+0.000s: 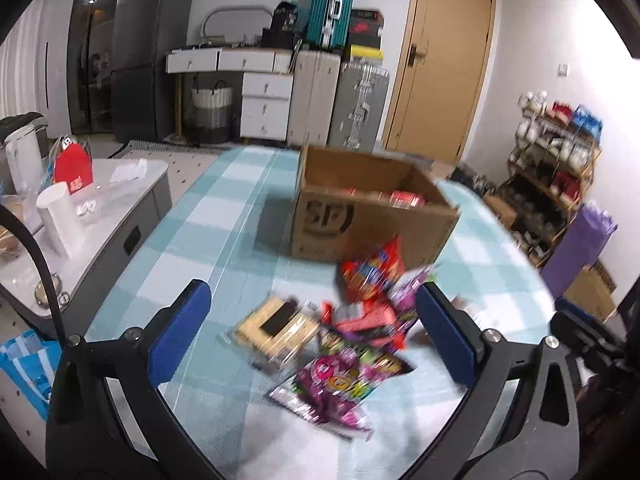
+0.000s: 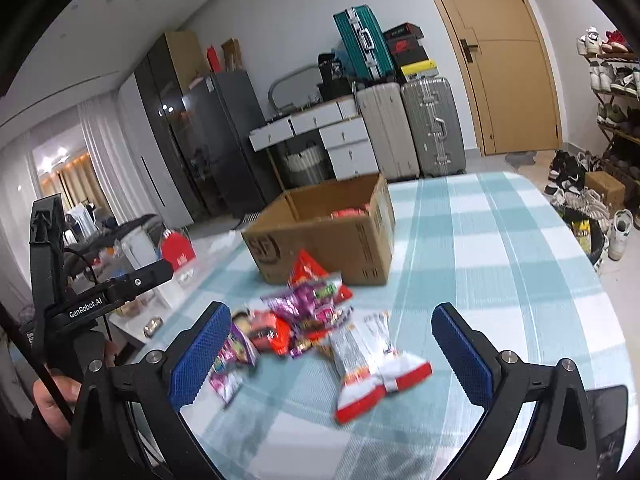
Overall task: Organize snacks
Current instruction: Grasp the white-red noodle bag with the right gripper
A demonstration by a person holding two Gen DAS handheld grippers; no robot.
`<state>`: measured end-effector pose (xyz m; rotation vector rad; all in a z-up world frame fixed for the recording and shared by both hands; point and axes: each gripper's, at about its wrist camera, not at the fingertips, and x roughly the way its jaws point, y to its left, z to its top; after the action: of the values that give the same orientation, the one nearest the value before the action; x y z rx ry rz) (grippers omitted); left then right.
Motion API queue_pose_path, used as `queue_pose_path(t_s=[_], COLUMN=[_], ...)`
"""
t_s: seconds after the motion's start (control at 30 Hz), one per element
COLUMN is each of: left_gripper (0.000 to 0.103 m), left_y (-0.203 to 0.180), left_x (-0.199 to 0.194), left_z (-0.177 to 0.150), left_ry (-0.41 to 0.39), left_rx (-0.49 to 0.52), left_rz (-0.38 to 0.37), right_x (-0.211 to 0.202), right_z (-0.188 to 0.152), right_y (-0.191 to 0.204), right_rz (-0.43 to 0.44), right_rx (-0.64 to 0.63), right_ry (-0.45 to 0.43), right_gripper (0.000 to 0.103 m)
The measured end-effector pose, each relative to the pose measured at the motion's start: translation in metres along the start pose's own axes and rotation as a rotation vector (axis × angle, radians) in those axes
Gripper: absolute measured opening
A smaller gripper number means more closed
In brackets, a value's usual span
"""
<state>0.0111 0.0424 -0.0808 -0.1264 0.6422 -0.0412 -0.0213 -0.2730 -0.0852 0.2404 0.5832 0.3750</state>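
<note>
An open cardboard box (image 1: 372, 216) stands on the checked table, with red packets inside; it also shows in the right wrist view (image 2: 332, 236). A heap of snack bags lies in front of it: a red bag (image 1: 370, 272), a purple bag (image 1: 340, 384) and a beige tray pack (image 1: 276, 328). My left gripper (image 1: 312, 332) is open above the heap, empty. In the right wrist view I see purple and red bags (image 2: 304, 312) and two white-and-red packets (image 2: 372, 364). My right gripper (image 2: 332, 352) is open above them, empty.
A grey side table (image 1: 120, 208) with a white cup (image 1: 62, 220) and a red carton (image 1: 74, 170) stands left of the table. The left gripper's body (image 2: 100, 296) shows at the left of the right wrist view. Suitcases, drawers and a shoe rack (image 1: 556, 152) stand behind.
</note>
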Motion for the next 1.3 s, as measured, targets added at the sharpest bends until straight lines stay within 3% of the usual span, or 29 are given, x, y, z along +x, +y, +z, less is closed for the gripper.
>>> queue_pose_path(t_s=[0.13,0.27,0.37,0.5,0.87,1.07,1.17,1.23,1.3], left_gripper=[0.102,0.102,0.102,0.102,0.102,0.102,0.102,0.102,0.102], left_y=[0.005,0.02,0.026,0.03,0.029,0.034,0.036,0.037,0.037], left_x=[0.021,0.027,0.037,0.054,0.073,0.082,0.086,0.089,0.088], left_z=[-0.018,-0.037,-0.044,-0.049,-0.057,-0.057,-0.058,-0.058,-0.058], left_ry=[0.048,0.012,0.029,0.075,0.101,0.141,0.158,0.16,0.159], left_rx=[0.008,-0.061,-0.075,-0.079,-0.067,-0.108,-0.122,-0.126,-0.123], left_rz=[0.03,0.043,0.033,0.036,-0.002,-0.026,-0.037,-0.038,-0.044], right_x=[0.011,0.025,0.035,0.049,0.096,0.113,0.119,0.124,0.127], right_z=[-0.016,-0.028,-0.035,-0.035,-0.029,-0.026,-0.025,-0.027,-0.027], right_y=[-0.006,-0.014,-0.021,-0.027,-0.03,-0.021,-0.018,-0.019,-0.02], right_rz=[-0.01,-0.032,-0.027,-0.057,-0.081,-0.083,-0.077,-0.06,-0.059], right_rx=[0.008,0.03,0.061,0.052,-0.026,-0.079,-0.095,-0.09,-0.089], right_ry=[0.044,0.094,0.121,0.155,0.294,0.318,0.33,0.359,0.367], right_gripper=[0.102,0.102,0.102,0.102,0.102,0.102,0.093,0.081,0.08])
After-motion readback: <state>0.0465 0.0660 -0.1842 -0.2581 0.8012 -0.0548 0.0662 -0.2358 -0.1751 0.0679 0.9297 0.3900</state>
